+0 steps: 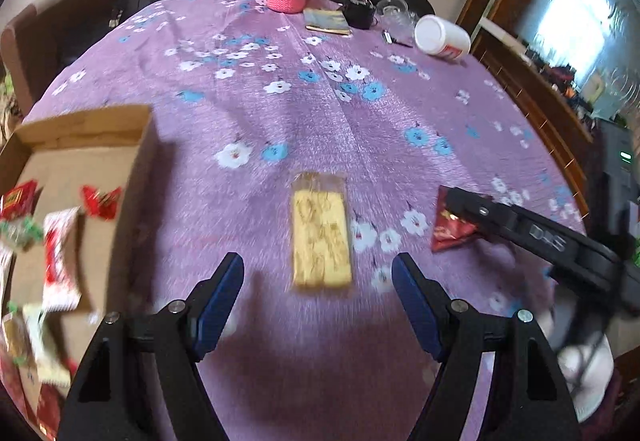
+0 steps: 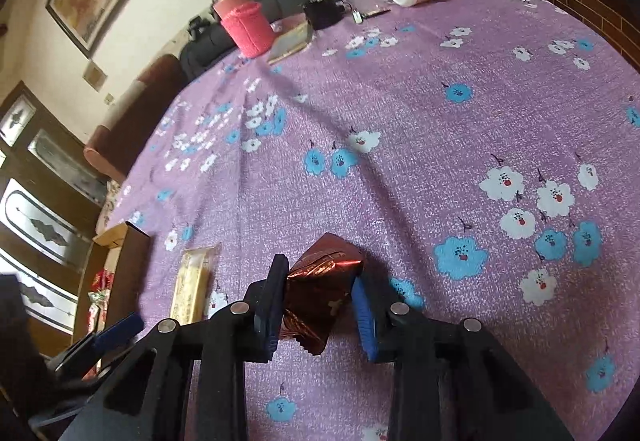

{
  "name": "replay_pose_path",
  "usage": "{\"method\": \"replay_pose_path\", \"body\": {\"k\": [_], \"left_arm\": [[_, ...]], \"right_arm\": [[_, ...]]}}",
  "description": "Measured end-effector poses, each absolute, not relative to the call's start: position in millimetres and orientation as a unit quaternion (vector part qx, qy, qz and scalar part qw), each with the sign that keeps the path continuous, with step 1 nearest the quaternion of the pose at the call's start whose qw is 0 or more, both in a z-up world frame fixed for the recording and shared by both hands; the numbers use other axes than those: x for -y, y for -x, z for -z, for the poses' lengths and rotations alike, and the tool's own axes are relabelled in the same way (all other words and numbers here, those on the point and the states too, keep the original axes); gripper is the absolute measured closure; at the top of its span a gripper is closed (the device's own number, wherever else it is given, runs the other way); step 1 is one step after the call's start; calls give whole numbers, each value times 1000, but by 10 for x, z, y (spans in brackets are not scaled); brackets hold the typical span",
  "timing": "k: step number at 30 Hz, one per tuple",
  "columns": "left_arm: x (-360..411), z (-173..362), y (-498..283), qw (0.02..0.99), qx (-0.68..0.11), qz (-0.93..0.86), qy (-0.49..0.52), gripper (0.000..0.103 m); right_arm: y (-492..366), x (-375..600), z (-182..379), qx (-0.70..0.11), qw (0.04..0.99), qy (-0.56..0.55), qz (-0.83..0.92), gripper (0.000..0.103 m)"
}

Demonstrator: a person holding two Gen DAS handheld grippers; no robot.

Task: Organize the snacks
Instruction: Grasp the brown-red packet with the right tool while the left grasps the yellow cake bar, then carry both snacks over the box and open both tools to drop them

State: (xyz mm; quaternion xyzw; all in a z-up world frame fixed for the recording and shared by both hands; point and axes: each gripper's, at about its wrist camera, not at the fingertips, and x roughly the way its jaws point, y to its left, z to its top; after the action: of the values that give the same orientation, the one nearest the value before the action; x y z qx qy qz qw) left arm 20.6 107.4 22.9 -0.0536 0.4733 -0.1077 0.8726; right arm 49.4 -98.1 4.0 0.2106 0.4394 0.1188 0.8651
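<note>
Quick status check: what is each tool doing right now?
Left tool: open, empty, above the yellow snack pack on the table.
Right tool: closed on the dark red snack packet, fingers pressing both its sides.

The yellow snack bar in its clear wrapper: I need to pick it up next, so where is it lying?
The yellow snack bar in clear wrapper lies flat on the purple floral tablecloth, ahead of the open left gripper, between the cardboard box and the dark red foil packet.
</note>
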Motion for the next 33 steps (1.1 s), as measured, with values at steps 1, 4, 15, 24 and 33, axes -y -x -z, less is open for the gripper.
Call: {"method": "replay_pose_path", "body": {"k": [1,4,15,24,33], "left_arm": [[-1035,-207,-251,873,-474,107,46,27],[-900,-127,-377,874,-475,101,15,28],[-953,-185,-325,885,-458,85,6,71],[-1754,-730,340,905,-405,68,112,70],[-2894,-779,767,904,-388,-23,180,70]], "right_arm": [[-479,999,-40,-437,865,-214,-121,70],[-469,1017,-41,-435,865,-214,-128,71],[-414,1030,-114,-415,871,-218,-145,71],[-310,855,-201,-400,879,-201,-166,71],[21,-169,-644,-402,862,-138,-275,70]]}}
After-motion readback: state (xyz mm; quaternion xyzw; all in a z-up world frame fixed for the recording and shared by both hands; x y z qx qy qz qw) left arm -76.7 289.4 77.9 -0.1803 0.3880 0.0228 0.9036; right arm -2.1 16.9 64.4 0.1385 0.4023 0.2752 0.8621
